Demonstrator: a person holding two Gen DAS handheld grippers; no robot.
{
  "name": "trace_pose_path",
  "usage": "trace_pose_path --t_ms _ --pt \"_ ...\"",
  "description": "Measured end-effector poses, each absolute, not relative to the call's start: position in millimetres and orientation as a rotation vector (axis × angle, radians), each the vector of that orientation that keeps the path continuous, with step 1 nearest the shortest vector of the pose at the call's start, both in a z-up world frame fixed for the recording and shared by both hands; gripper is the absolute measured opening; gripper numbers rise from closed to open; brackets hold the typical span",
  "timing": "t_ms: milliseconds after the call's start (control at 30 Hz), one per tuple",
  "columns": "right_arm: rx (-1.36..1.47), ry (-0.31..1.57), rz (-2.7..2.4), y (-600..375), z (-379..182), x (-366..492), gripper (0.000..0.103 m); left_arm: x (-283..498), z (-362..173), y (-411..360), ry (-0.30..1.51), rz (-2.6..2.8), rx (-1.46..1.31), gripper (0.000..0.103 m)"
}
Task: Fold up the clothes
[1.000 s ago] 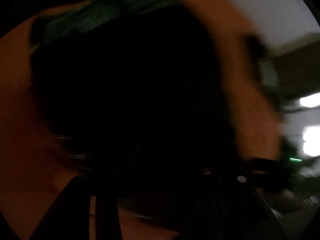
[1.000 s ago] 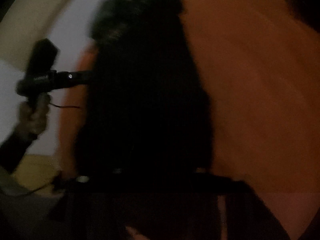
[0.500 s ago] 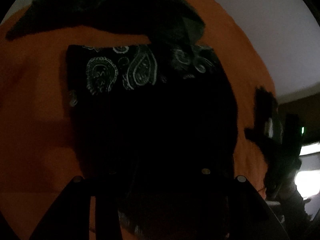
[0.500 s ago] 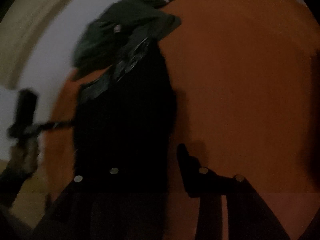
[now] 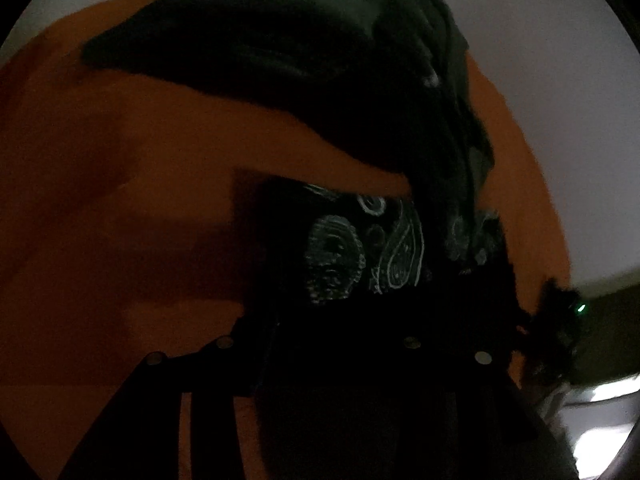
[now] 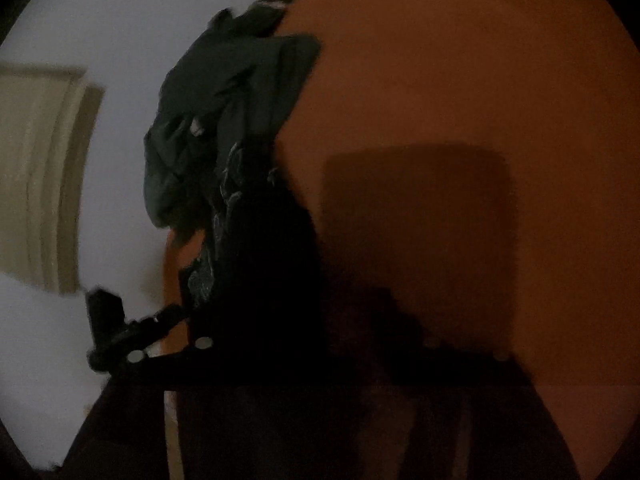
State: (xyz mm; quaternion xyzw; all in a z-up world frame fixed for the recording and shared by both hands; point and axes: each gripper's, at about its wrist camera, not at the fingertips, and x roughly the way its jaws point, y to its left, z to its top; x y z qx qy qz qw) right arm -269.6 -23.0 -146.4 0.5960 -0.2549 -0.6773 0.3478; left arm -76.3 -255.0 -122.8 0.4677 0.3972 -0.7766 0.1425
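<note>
Orange cover (image 5: 120, 200) filled most of it, dark clothes pile (image 5: 300, 60) at its far edge, paisley garment (image 5: 360, 248) just below. Your left gripper (image 5: 316, 344) looked clamped on that garment; right gripper's (image 6: 352, 344) jaws had just been opening, garment's edge between them.

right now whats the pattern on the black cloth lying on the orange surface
White paisley swirls on the black cloth, clearest in the left wrist view.

My left claw (image 5: 320, 344) and right claw (image 6: 352, 344) read as black angular finger frames with round silver screws along the bars (right-side screws barely visible, very dim); green indicator light (image 5: 581, 308) glows.
</note>
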Motion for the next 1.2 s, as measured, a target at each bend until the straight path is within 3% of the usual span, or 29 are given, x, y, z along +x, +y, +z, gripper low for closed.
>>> trace_pose_path --t_ms 67,200,400,467,500,533,667,833,900,933,967,1033,1067,1133,1200 --pt "1.520 -0.480 -1.889 -24.8 -120.4 -274.5 0.069 -60.3 -115.2 -263.1 1.167 -2.220 1.336 0.043" --pt "1.380 0.053 -2.062 -62.8 -73.0 -280.3 0.070 -58.4 -118.4 -273.5 1.178 -2.214 1.377 0.043" --pt "1.447 0.297 -1.896 -138.8 -85.2 -294.4 0.066 -70.5 -128.5 -273.0 1.104 -2.184 1.419 0.043" --pt "1.541 0.275 -1.886 -147.9 -101.5 -303.0 0.028 -72.0 -129.8 -271.9 1.098 -2.192 1.371 0.038" --pt "1.587 0.259 -1.881 -151.5 -109.4 -307.3 0.019 -71.5 -127.3 -271.1 1.096 -2.214 1.324 0.017" --pt "1.555 0.120 -1.874 -142.4 -106.0 -311.5 0.008 -71.2 -123.6 -270.9 1.103 -2.242 1.299 0.008" --pt "1.333 -0.538 -1.756 -75.4 -100.2 -331.0 0.008 -69.3 -115.6 -278.6 1.112 -2.292 1.252 0.008" --pt "1.444 -0.631 -1.785 -46.4 -134.7 -365.5 0.008 -57.2 -131.9 -303.9 1.320 -2.215 1.209 0.008" --pt "1.485 -0.589 -1.813 -39.9 -136.9 -369.2 0.008 -51.4 -133.3 -306.4 1.346 -2.213 1.210 0.009" --pt "1.514 -0.557 -1.832 -37.0 -134.3 -369.0 0.016 -49.5 -133.1 -306.7 1.349 -2.207 1.216 0.009" --pt "1.535 -0.522 -1.841 -34.1 -128.0 -366.1 0.040 -46.6 -131.7 -307.2 1.363 -2.202 1.224 0.009" --pt "1.522 -0.446 -1.882 -30.0 -112.0 -354.7 0.066 -41.3 -128.1 -307.7 1.397 -2.193 1.238 0.011" --pt "1.490 -0.370 -1.906 -31.7 -100.7 -344.0 0.066 -39.4 -126.0 -307.3 1.414 -2.187 1.246 0.013" --pt "1.434 -0.199 -1.932 -35.3 -82.8 -318.9 0.066 -36.2 -120.5 -301.0 1.392 -2.212 1.276 0.030" --pt "1.413 -0.051 -1.930 -35.1 -77.5 -291.1 0.060 -34.6 -116.4 -292.1 1.325 -2.242 1.318 0.036"
